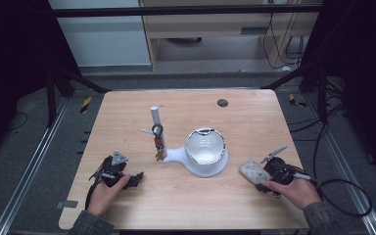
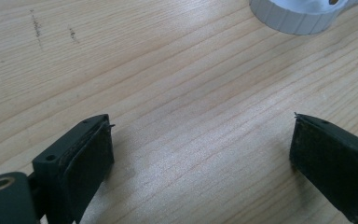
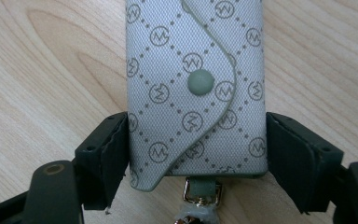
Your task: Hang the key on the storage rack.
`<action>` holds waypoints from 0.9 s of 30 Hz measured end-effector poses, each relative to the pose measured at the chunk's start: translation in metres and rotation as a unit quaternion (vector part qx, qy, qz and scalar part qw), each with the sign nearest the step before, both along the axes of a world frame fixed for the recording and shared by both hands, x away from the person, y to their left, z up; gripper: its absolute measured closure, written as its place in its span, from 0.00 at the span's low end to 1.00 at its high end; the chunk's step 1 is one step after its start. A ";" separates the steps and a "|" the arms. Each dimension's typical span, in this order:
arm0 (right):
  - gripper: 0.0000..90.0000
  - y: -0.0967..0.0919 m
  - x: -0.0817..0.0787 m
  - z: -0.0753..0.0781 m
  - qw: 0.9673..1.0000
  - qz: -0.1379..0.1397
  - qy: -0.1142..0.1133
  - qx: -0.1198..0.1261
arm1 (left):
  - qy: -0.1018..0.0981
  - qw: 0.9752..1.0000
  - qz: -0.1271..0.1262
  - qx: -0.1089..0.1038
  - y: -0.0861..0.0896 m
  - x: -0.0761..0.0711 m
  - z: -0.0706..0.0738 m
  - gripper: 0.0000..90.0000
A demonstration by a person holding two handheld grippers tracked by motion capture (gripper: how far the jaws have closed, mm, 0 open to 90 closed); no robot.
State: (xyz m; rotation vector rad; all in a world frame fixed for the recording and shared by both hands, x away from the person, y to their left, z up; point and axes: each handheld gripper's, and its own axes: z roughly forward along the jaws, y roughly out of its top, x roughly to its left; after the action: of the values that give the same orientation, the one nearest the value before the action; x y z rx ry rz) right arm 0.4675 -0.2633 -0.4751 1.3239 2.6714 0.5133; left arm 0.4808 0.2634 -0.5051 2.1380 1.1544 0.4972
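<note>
A grey key pouch [image 3: 196, 88] with a printed diamond pattern and a snap button lies flat on the wooden table [image 1: 186, 200]. My right gripper [image 3: 196, 119] has a jaw pressed against each long side of it. In the high view the pouch [image 1: 252, 171] is at the right, just ahead of the right gripper [image 1: 260, 177]. My left gripper [image 1: 132, 180] rests at the left of the table, held by a hand. Its jaws stand wide apart over bare wood in the left gripper view [image 2: 200, 123]. Nothing is between them.
A white stand [image 1: 176, 155] with a round bowl [image 1: 204, 146] sits mid-table; its ribbed rim [image 2: 298, 21] shows ahead of the left gripper. A white post [image 1: 154, 117] carries a hanging brown key bunch [image 1: 159, 146]. A dark round hole [image 1: 222, 103] is near the far edge.
</note>
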 end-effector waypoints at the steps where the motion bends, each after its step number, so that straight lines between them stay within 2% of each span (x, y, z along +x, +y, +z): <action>1: 0.27 0.000 0.000 0.000 1.000 0.000 0.001 0.000 | 0.000 1.000 0.000 0.000 0.000 0.000 0.000 0.06; 6: 0.30 0.000 0.000 0.000 1.000 0.000 0.002 0.001 | 0.000 1.000 -0.001 0.000 0.000 0.000 0.000 0.06; 13: 0.33 0.004 -0.003 0.008 1.000 0.014 -0.016 -0.011 | 0.000 1.000 -0.001 0.000 0.000 0.000 0.000 0.06; 18: 0.34 0.011 -0.005 0.025 0.998 0.037 -0.038 -0.022 | 0.000 1.000 -0.001 0.000 0.000 0.000 0.000 0.06; 19: 0.34 0.015 -0.007 0.034 0.998 0.043 -0.044 -0.027 | 0.000 1.000 -0.002 0.000 0.000 0.000 0.000 0.06; 20: 0.34 0.015 -0.007 0.034 0.998 0.043 -0.044 -0.027 | 0.000 1.000 -0.002 0.000 0.000 0.000 0.000 0.06; 21: 0.34 0.020 -0.008 0.043 0.997 0.053 -0.052 -0.034 | 0.000 1.000 -0.002 0.000 0.000 0.000 0.000 0.06; 22: 0.34 0.020 -0.008 0.043 0.997 0.053 -0.052 -0.034 | 0.000 1.000 -0.002 0.000 0.000 0.000 0.000 0.06; 27: 0.34 0.033 -0.009 0.069 0.993 0.074 -0.072 -0.051 | 0.000 1.000 -0.002 -0.001 0.000 0.000 0.000 0.06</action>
State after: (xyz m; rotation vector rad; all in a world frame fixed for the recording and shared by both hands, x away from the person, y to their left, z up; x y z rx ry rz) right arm 0.4581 -0.2306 -0.4056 1.0276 2.6503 0.4609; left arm 0.4804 0.2631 -0.5051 2.1396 1.1501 0.4936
